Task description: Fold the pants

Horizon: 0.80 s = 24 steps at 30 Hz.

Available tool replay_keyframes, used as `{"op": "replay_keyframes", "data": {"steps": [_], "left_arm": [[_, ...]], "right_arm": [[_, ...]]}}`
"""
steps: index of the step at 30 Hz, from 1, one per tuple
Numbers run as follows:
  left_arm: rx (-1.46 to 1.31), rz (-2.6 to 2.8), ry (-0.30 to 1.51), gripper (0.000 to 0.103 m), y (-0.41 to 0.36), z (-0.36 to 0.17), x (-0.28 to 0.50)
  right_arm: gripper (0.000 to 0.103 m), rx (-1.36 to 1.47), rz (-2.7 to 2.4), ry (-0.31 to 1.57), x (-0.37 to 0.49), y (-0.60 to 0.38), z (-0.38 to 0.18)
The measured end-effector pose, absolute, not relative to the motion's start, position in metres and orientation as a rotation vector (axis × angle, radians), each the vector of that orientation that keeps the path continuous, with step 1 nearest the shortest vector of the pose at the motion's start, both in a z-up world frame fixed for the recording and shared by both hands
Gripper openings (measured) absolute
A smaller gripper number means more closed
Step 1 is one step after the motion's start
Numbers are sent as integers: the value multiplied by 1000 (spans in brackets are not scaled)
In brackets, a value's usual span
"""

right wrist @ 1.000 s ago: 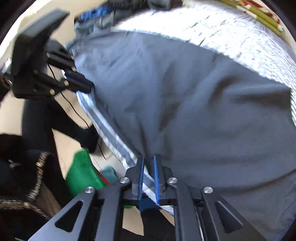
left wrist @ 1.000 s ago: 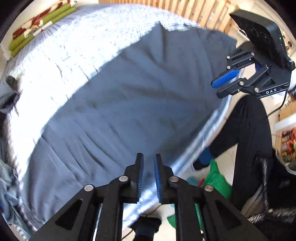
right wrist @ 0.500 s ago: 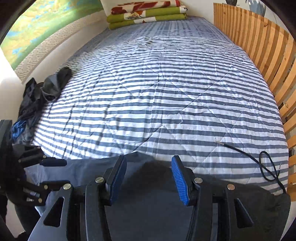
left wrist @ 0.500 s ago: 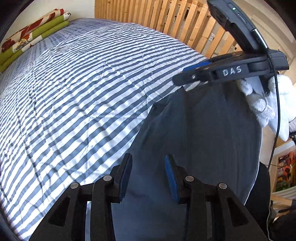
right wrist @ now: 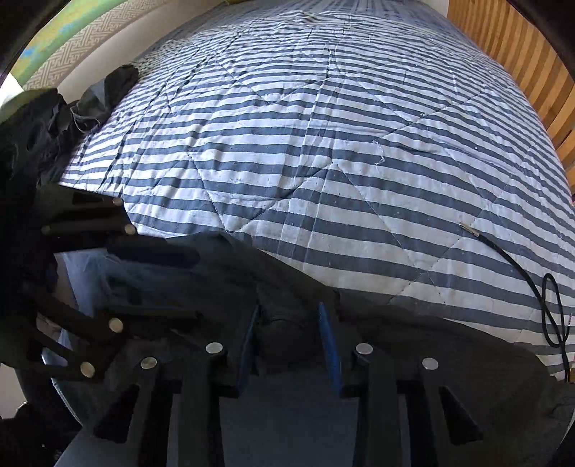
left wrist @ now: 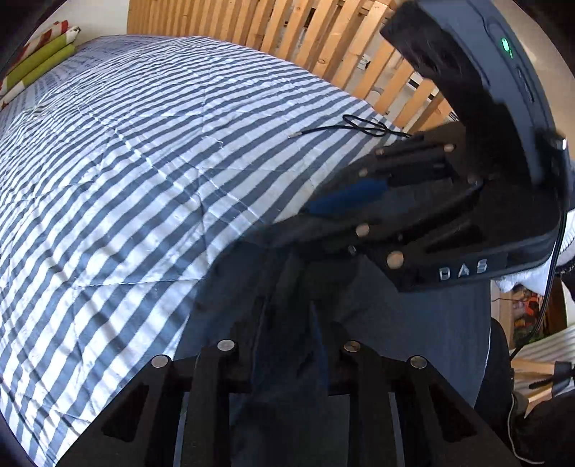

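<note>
A: The grey pants [right wrist: 287,413] lie at the near edge of the striped quilt [right wrist: 323,161], directly under both tools. The far hem of the fabric runs side to side across the bed.

B: And the grippers?

A: Right gripper [right wrist: 291,337] points steeply down with a rounded bunch of the cloth standing between its blue pads [right wrist: 329,341]. The jaws are closing; the pads do not look pressed on it yet. Left gripper [left wrist: 287,330] sits just beside it, also over the pants [left wrist: 395,323], with a fold of fabric between its fingers, jaws likewise closing.

B: Which one is nearer the edge?

A: Both are at that far edge, side by side. In the left view the right gripper [left wrist: 345,201] crosses just ahead, its tips at the fabric's border. Judged from this, the next move is a paired pinch along that edge.

B: Anything else nearby?

A: A loose black cable [right wrist: 539,287] on the quilt to the right, apart from the pants. Dark clothes [right wrist: 90,100] heaped at the left. Wooden slats [left wrist: 287,32] beyond.
</note>
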<state>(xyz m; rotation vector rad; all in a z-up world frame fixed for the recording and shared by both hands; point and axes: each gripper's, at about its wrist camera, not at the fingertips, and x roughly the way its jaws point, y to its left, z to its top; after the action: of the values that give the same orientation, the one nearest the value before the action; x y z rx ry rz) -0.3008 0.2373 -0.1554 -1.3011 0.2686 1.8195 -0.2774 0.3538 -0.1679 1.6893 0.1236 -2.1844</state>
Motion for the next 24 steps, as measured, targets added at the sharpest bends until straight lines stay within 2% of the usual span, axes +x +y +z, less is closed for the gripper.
{"op": "replay_keyframes", "data": {"steps": [4, 13, 14, 16, 18, 21, 24], "left_arm": [[-1309, 1803, 238, 25, 240, -161, -295], [-1304, 1815, 240, 25, 246, -166, -295], [-1295, 1829, 254, 25, 245, -165, -295], [-1275, 1891, 270, 27, 239, -160, -296], [-1245, 1958, 261, 28, 229, -152, -296], [-1209, 2024, 258, 28, 219, -145, -293], [-1166, 2046, 279, 28, 217, -139, -286]], "right_arm": [[30, 1652, -2211, 74, -291, 359, -151], [30, 1735, -2128, 324, -298, 325, -169], [23, 1754, -2139, 338, -301, 325, -172], [2, 1765, -2151, 331, -307, 328, -176], [2, 1726, -2209, 288, -319, 333, -173], [3, 1723, -2233, 26, -345, 351, -173], [20, 1725, -2246, -103, -358, 364, -175]]}}
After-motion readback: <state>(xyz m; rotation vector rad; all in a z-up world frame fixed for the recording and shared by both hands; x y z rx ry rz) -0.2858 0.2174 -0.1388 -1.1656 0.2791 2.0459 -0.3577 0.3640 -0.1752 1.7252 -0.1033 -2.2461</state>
